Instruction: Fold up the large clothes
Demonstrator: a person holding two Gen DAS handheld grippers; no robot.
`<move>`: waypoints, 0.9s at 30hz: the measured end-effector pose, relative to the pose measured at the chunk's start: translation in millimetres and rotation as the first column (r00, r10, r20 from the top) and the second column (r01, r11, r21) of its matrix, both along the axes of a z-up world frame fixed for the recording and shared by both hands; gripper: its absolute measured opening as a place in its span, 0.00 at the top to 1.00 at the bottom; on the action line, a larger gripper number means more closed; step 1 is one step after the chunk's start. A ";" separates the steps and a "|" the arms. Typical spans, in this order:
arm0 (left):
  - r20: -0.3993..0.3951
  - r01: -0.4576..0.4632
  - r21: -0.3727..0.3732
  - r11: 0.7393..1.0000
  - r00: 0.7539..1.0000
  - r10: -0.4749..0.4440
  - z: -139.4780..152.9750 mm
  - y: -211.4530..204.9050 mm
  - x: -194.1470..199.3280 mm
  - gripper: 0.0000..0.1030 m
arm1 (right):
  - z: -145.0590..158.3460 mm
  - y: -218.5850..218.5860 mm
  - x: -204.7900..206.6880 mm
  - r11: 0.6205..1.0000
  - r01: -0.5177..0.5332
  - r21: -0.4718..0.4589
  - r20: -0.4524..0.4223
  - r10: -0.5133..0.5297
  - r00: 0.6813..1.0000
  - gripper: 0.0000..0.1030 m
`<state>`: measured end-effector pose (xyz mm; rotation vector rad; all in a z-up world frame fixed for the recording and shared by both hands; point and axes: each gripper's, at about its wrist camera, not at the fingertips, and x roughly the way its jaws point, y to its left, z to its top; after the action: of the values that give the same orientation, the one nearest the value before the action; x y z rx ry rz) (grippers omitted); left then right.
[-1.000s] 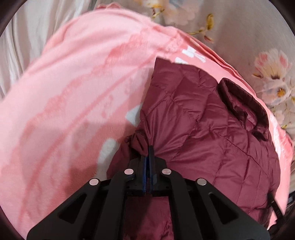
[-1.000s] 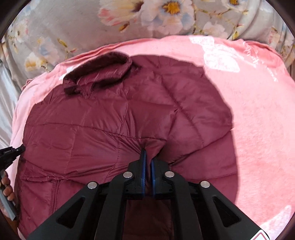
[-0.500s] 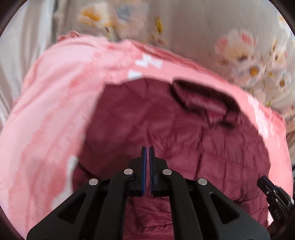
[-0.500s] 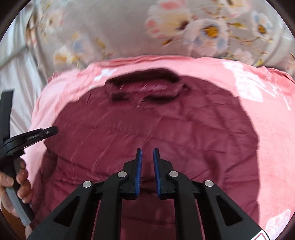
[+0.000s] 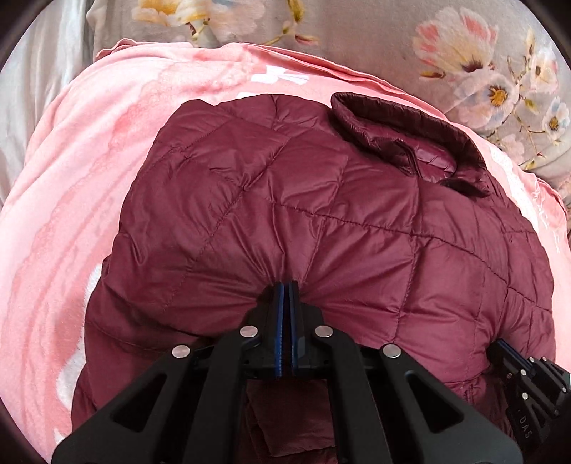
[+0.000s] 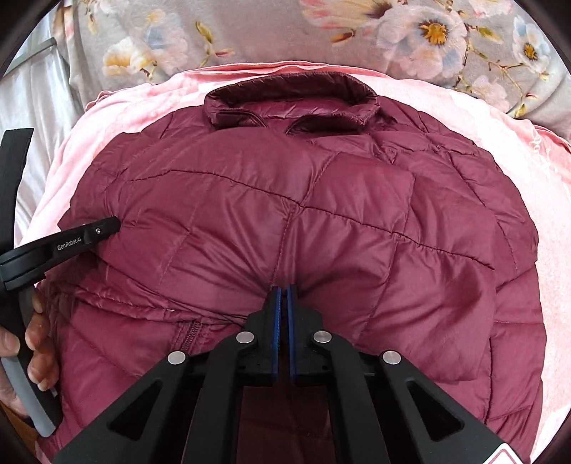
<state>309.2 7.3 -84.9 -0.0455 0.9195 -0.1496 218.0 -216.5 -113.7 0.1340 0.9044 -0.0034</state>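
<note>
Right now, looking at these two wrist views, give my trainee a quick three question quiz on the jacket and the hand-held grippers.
1. True or false: the left hand-held gripper is open and clear of the maroon puffer jacket.
2. What is the right hand-held gripper pinching? A) pink blanket B) jacket fabric C) floral bedding
3. Fill in: the jacket's collar lies at the ___ end, away from both grippers.

Key: 1 false; 2 B; 3 far.
</note>
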 end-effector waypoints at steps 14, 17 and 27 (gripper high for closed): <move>0.052 -0.003 0.039 0.999 0.999 0.001 -6.1 -4.5 -4.5 0.99 | -6.5 -6.8 -1.4 0.999 0.010 0.052 0.025 -0.012 1.000 1.00; 0.056 -0.003 0.048 0.999 0.998 0.001 -6.1 -5.7 -5.4 0.99 | -6.7 -7.7 -1.5 0.997 0.010 0.070 0.026 -0.012 1.000 1.00; 0.026 0.012 -0.065 0.998 1.000 -0.010 26.3 5.9 0.6 0.71 | 29.8 -38.7 -4.8 0.981 0.039 0.191 0.062 -0.051 0.997 0.81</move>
<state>309.8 13.2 -58.6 -0.0990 0.8892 -0.1904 213.2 -255.2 -83.9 0.3300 0.8338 0.0450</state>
